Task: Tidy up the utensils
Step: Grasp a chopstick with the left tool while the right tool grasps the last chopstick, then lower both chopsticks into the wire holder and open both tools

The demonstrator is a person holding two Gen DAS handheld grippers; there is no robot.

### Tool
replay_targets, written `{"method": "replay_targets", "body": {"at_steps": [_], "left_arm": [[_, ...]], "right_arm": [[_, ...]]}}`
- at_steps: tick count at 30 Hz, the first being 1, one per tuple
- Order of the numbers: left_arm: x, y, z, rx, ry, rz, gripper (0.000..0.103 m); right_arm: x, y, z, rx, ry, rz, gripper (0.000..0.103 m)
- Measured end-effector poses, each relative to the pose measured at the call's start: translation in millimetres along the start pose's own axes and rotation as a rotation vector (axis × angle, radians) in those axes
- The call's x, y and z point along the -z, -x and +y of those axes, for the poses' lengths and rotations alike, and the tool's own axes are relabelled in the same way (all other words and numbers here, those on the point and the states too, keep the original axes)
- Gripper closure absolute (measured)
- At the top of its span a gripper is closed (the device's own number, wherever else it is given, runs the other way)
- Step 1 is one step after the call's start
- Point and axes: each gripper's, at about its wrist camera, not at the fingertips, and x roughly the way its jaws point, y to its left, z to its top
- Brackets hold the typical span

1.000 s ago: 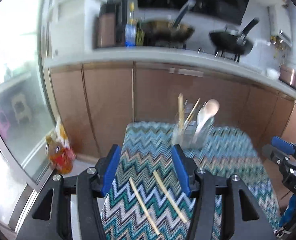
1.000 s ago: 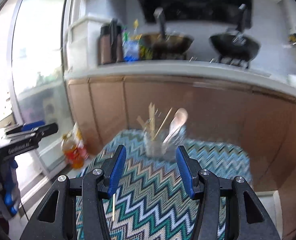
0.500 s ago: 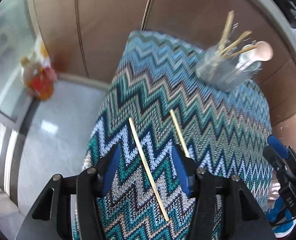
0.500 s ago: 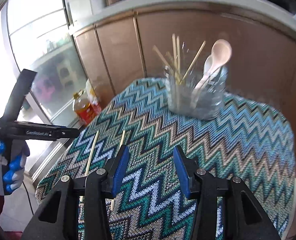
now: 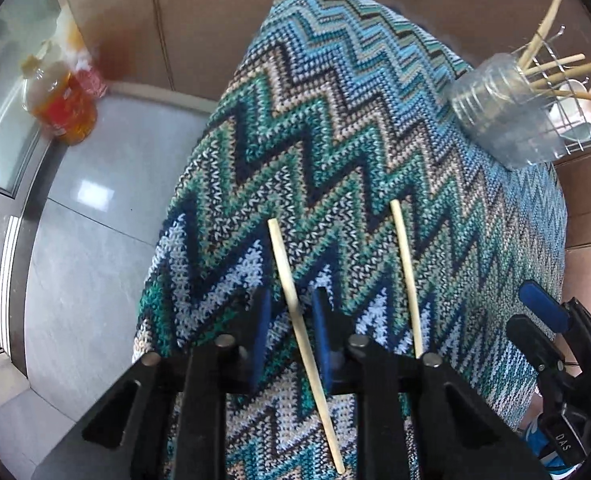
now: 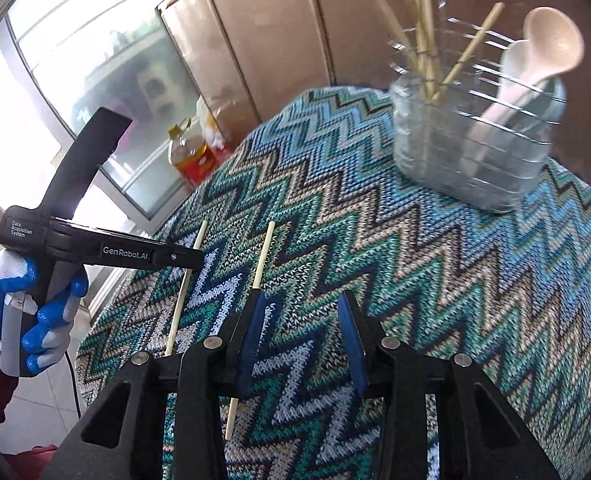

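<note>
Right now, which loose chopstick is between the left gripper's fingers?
The chopstick nearer the window lies between the left gripper; the other chopstick lies outside it.

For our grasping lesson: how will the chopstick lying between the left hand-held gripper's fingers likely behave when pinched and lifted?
The chopstick looks thin and straight, so probably stiff and light. Gripped off-centre by the left hand-held gripper, it may pivot. The knitted cloth probably limits rolling.

Left wrist: looks steeply down, close over the tabletop (image 5: pixel 335 120).
Right wrist: lower angle, facing far.
Shared: both chopsticks.
</note>
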Motion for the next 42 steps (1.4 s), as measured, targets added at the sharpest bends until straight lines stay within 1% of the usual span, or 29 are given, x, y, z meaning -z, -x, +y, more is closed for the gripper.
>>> {"method": "replay_targets", "body": {"at_steps": [1, 4, 8, 10, 12, 17, 20, 21, 23, 24, 27, 30, 33, 38, 42], "left_arm": [[-1, -1, 1, 0.001, 0.001, -0.001, 0.089], [-3, -2, 4, 0.017, 0.003, 0.001, 0.093], [-5, -5, 14, 0.064, 0.012, 0.001, 0.094], [-5, -6, 17, 0.077, 0.006, -0.003, 0.094], [-5, -7, 19, 0.086, -0.001, -0.007, 0.094], [-6, -9, 24, 0.101, -0.008, -0.007, 0.094], [-5, -7, 24, 0.118, -0.002, -0.004, 0.095], [-5, -6, 25, 0.121, -0.002, -0.005, 0.095], [-6, -6, 24, 0.118, -0.007, -0.010, 0.095], [-5, -6, 25, 0.115, -0.011, -0.012, 0.095], [-4, -5, 21, 0.098, -0.017, -0.018, 0.095], [-3, -5, 17, 0.078, -0.015, -0.020, 0.095], [-3, -5, 15, 0.070, -0.008, -0.025, 0.095], [1, 2, 16, 0.097, 0.015, -0.063, 0.096], [8, 16, 14, 0.099, 0.004, -0.102, 0.096]], "right_arm": [[-2, -5, 2, -0.001, 0.005, 0.013, 0.066], [-10, -18, 6, -0.014, 0.012, 0.050, 0.068], [-24, -45, 17, -0.040, 0.026, 0.122, 0.072], [-31, -58, 23, -0.039, 0.038, 0.154, 0.073], [-38, -71, 30, -0.029, 0.052, 0.187, 0.073], [-47, -100, 38, 0.038, 0.070, 0.252, 0.073], [-49, -108, 41, 0.054, 0.076, 0.259, 0.075], [-49, -110, 42, 0.060, 0.078, 0.260, 0.079], [-49, -112, 42, 0.075, 0.084, 0.259, 0.085], [-48, -112, 42, 0.073, 0.078, 0.259, 0.089], [-45, -107, 35, 0.052, 0.056, 0.245, 0.095], [-39, -94, 28, 0.028, 0.037, 0.224, 0.097], [-31, -73, 20, 0.009, 0.020, 0.185, 0.098], [-16, -31, 12, -0.022, -0.010, 0.090, 0.098], [-5, 6, 6, -0.043, -0.032, -0.007, 0.098]]}}
